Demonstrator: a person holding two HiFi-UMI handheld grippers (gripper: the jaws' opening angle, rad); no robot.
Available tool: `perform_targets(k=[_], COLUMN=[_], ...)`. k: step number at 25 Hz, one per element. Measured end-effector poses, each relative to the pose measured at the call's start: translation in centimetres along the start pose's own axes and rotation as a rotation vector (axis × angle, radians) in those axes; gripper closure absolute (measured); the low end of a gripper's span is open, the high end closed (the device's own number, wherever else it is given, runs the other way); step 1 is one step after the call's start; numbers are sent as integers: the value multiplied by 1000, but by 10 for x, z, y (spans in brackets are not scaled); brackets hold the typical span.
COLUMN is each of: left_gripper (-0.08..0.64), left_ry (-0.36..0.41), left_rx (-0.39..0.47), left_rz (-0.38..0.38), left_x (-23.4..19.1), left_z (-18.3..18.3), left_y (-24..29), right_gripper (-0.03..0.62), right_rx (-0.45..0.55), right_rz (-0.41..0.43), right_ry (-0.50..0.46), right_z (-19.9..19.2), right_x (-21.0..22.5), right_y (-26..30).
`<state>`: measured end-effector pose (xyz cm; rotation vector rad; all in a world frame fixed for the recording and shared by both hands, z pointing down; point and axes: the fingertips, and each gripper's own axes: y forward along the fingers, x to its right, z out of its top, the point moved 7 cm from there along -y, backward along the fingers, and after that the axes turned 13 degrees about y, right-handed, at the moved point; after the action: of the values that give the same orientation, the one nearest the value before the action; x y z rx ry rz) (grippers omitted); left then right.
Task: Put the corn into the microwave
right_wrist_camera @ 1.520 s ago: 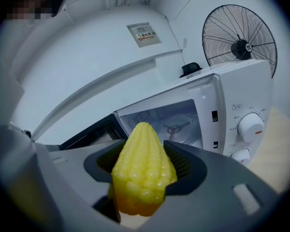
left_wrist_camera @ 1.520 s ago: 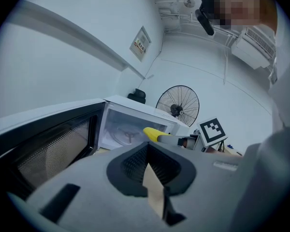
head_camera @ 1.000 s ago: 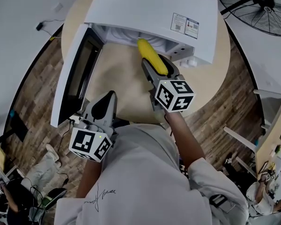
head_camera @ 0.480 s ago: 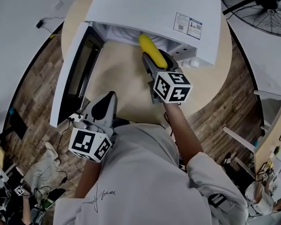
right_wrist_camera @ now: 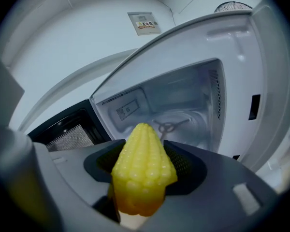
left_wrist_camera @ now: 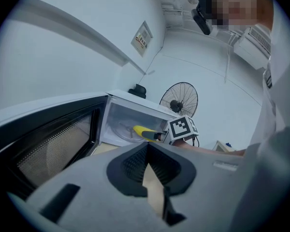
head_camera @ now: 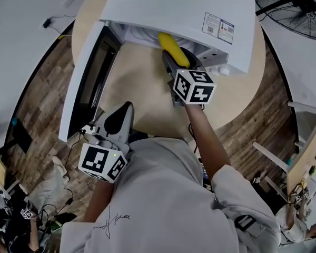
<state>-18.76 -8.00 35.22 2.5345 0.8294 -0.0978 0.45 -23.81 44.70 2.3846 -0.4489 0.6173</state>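
- The right gripper [head_camera: 175, 63], clenched on the corn [head_camera: 171, 46], has pushed further into the open microwave [head_camera: 174, 9]; the cob's far tip is hidden under its top
- The left gripper [head_camera: 124, 111] stays closed and empty

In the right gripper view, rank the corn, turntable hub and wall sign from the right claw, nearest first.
1. The corn, gripped in the right claw.
2. The turntable hub, ahead inside the microwave.
3. The wall sign, high on the far wall.

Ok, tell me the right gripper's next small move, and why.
Probably ease the right gripper further forward: it is shut on the corn, whose tip is only at the open microwave's mouth, not yet over the cavity floor.
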Motion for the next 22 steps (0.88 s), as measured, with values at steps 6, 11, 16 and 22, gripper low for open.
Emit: perform_targets(k=[6,11,16,22], left_gripper=[572,572,572,572], left_ry=[-7,-15,-13,-17], left_rx=[-10,-15,-20,-22], left_rz=[-4,-6,1,-1], left_x=[-5,-8,-12,-15], left_z=[-2,-2,-2,1], left_y=[1,2,3,4], right_gripper=[331,331,331,331], right_rx=[2,0,-5,-7], right_rz=[-10,-37,-53,-84], right_ry=[-20,-27,-41,-62], right_z=[4,8,10,10], right_x=[0,8,13,21], right_y=[15,26,38,51])
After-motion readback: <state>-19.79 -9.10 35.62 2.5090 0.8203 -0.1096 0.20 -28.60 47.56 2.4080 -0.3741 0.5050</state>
